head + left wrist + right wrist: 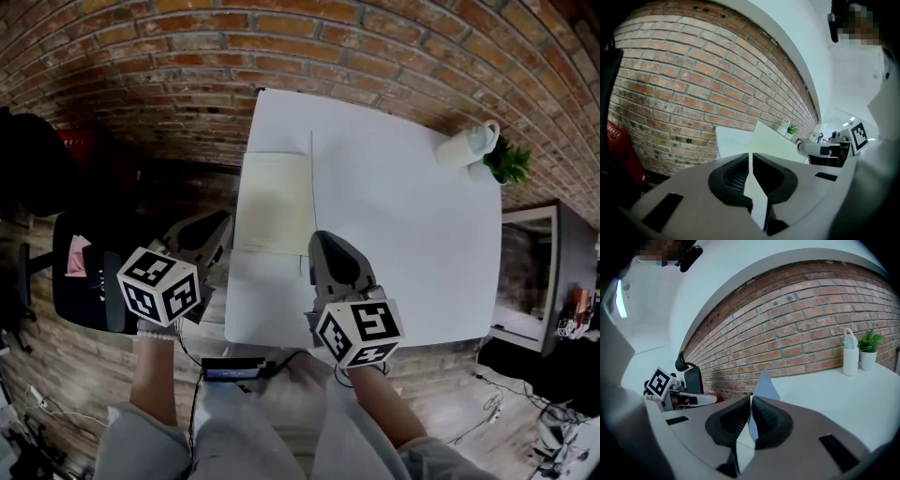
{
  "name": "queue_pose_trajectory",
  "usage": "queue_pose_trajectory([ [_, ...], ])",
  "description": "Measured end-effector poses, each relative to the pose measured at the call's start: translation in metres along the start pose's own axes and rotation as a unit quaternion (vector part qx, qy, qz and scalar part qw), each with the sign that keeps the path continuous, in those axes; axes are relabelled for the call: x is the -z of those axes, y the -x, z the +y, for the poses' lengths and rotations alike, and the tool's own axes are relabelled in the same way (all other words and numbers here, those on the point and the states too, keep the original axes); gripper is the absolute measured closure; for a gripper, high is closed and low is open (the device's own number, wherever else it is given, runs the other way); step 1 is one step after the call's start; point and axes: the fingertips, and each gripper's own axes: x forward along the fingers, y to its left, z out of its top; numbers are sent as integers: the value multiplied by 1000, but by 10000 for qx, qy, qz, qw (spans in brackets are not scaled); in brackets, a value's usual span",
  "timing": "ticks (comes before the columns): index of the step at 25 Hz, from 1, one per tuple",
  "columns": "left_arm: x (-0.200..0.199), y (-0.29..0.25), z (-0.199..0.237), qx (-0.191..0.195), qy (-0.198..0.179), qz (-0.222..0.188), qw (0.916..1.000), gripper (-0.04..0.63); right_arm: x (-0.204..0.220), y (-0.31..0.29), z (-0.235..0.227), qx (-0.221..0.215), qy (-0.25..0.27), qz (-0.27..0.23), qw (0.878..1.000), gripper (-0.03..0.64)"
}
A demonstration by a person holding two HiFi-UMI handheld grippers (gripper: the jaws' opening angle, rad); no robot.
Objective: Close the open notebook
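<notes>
The open notebook (272,202) lies at the left edge of the white table (412,244), its cream left page flat. Its right leaf (312,183) stands upright and shows edge-on as a thin line. My right gripper (320,242) is shut on the near end of that raised leaf, which rises bluish (765,383) from between the jaws of the right gripper (750,400). My left gripper (223,228) sits at the notebook's left edge. In the left gripper view a pale sheet (774,140) runs out from between the closed jaws of the left gripper (751,158).
A white bottle (466,145) and a small green plant (507,161) stand at the table's far right corner. A black chair (82,272) is left of the table, and a brick wall (141,75) lies behind. A dark box with cables (234,367) sits below the near edge.
</notes>
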Motion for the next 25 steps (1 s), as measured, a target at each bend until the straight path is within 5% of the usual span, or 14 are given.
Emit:
queue_pose_trajectory([
  [12,-1,35,6,-472,-286,-302,9980,565,24,-44,56,-735,753,482,9933,568],
  [25,-2,61,17,-748,-181,-504,9958,566,87,-101,89,-1037,1283,1418,9760,566],
])
